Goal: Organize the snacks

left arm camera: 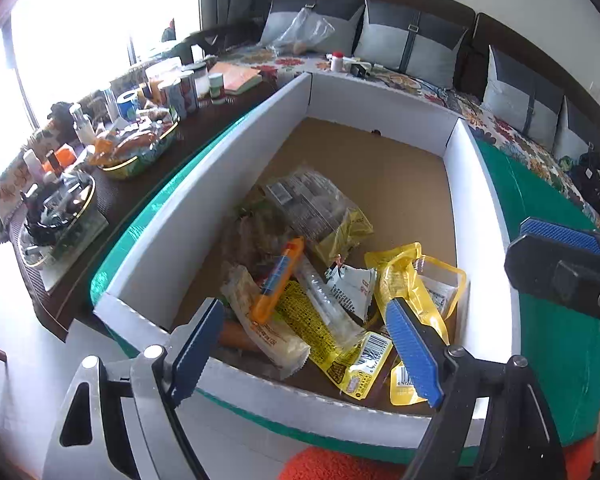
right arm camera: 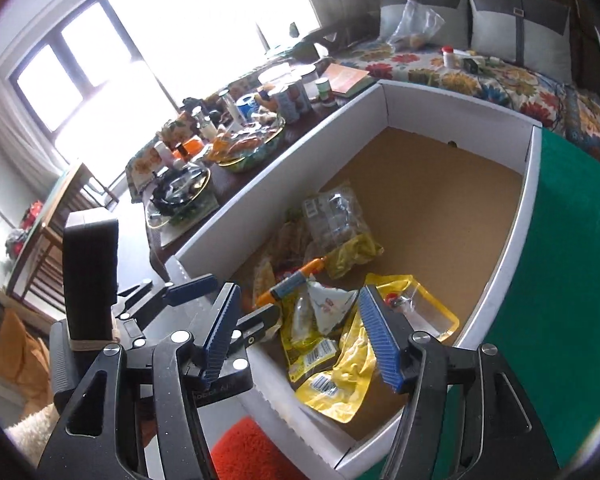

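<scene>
A white cardboard box (left arm camera: 204,200) with a brown floor holds a pile of snack packets at its near end: yellow pouches (left arm camera: 404,280), an orange stick pack (left arm camera: 278,280), a clear bag (left arm camera: 312,204) and a pale wafer pack (left arm camera: 260,320). My left gripper (left arm camera: 304,340) is open and empty, hovering over the near rim above the pile. My right gripper (right arm camera: 300,332) is open and empty above the same pile (right arm camera: 332,332); its fingers (left arm camera: 560,236) show at the right of the left wrist view. The left gripper (right arm camera: 224,300) shows in the right wrist view at the box's near left corner.
The box (right arm camera: 284,172) sits on a green cloth (left arm camera: 556,320). A dark side table (left arm camera: 112,196) left of it carries trays, cans and jars. A floral-covered sofa (left arm camera: 380,68) with grey cushions lies behind. An orange cushion (left arm camera: 332,464) is below the near rim.
</scene>
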`<state>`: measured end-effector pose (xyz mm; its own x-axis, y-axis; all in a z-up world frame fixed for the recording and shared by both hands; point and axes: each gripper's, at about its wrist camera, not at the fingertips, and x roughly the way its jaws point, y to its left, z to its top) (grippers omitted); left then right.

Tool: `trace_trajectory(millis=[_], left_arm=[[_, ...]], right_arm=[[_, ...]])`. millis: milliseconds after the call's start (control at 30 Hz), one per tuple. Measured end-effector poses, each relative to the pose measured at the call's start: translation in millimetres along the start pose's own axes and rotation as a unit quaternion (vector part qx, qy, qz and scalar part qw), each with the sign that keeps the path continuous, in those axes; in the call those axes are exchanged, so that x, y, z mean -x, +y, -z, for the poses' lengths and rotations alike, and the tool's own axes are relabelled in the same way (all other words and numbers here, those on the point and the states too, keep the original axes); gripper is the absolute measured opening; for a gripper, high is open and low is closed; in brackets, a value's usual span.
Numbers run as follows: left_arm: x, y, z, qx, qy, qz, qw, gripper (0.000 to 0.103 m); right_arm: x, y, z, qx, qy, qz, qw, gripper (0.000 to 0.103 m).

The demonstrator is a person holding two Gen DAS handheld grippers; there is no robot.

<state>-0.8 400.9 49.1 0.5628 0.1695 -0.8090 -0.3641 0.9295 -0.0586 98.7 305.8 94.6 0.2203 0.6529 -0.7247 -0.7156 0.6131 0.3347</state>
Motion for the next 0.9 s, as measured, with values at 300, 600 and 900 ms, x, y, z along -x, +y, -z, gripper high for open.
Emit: trace_trajectory(millis=[300,600,900], left_arm=[[61,-11,-10,-0.003,-0.073,-0.026,0.9970,0.103],[103,-12,-31,0.012,-0.082,-0.096,0.9919,0.103],[113,0,-41,0.012,-0.063,-0.062,0.9960,0.103]], right_arm=[[43,-3,0,0.030,-0.005,0.075,0.997,0.089],[69,-7,3,0.011,0.016,0.134,0.991,0.089],[85,27,4,0.024,-0.017,0.176,0.984,0.089]])
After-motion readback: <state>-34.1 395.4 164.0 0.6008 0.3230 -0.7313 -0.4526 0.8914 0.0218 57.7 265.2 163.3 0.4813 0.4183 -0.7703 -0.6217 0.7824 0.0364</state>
